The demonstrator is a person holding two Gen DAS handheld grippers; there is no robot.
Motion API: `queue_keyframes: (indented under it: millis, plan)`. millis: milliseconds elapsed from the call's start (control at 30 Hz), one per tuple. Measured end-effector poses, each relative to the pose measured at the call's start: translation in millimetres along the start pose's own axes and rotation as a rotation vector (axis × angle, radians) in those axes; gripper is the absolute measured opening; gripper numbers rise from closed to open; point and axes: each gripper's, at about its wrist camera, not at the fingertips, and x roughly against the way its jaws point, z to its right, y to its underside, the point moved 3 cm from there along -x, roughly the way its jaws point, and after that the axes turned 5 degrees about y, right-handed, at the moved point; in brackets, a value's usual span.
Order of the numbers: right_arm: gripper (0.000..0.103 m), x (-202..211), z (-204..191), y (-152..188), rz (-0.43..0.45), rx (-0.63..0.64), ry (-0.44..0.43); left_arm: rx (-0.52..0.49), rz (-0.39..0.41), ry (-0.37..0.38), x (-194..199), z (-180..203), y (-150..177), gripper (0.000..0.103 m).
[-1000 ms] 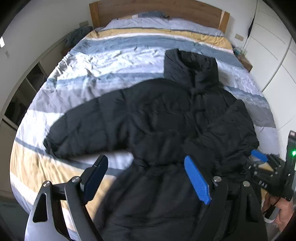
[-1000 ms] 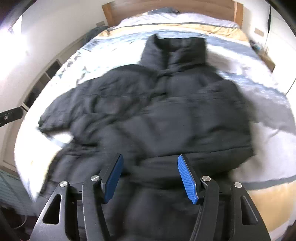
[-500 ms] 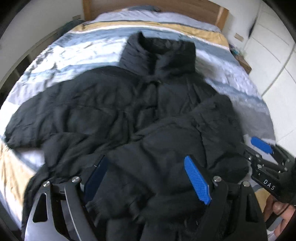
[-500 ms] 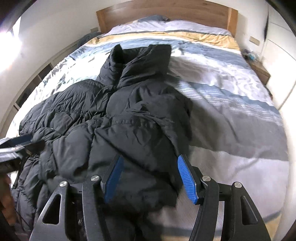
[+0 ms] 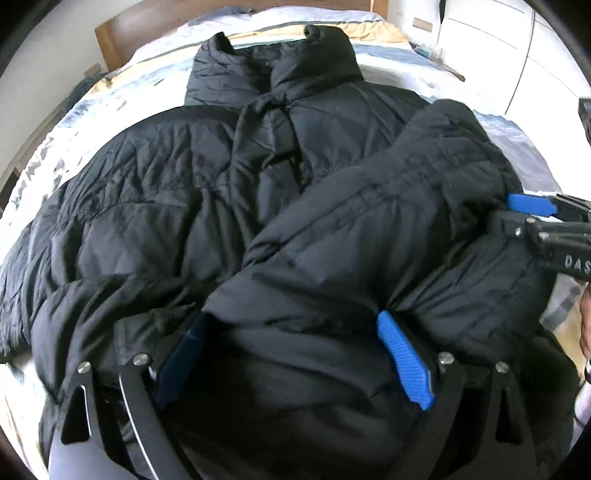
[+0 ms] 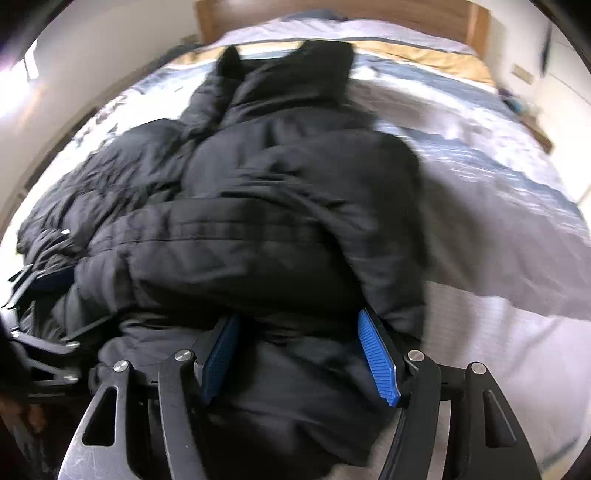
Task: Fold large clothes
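The left gripper (image 5: 295, 354) is spread wide, and its two blue pads stand on either side of a thick bulge of the black puffer jacket (image 5: 258, 206); the padded cloth fills the space between them, but the fingers are not pressed together on it. The right gripper (image 6: 301, 354) is spread in the same way, with a fold of the jacket (image 6: 266, 221) lying between its ribbed blue pads. In the left wrist view the right gripper (image 5: 535, 210) shows at the right side, its blue pad touching the folded sleeve (image 5: 424, 206).

The jacket lies on the bed (image 5: 122, 107), covering most of the near part of the striped cover (image 6: 498, 206). Its high collar (image 5: 273, 62) points toward the wooden headboard (image 6: 424, 16) at the far end. The sleeve on the right side is folded inward and rests across the front of the jacket. The other sleeve reaches toward the left edge of the bed. To the right of the jacket the cover lies bare up to the right edge. The right wrist view is blurred, so fine details there cannot be told.
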Motion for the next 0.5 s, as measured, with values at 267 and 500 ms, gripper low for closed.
queue_keyframes:
  millis: [267,500]
  plan:
    - [0.064,34.7,-29.8,22.9,-0.023,-0.030,0.002,0.033,-0.031,-0.013,24.0,-29.0,30.0,0.094]
    - [0.064,55.8,-27.5,29.5,-0.072,-0.134,0.076,0.091,0.000,0.037,69.6,-73.8,26.9,0.093]
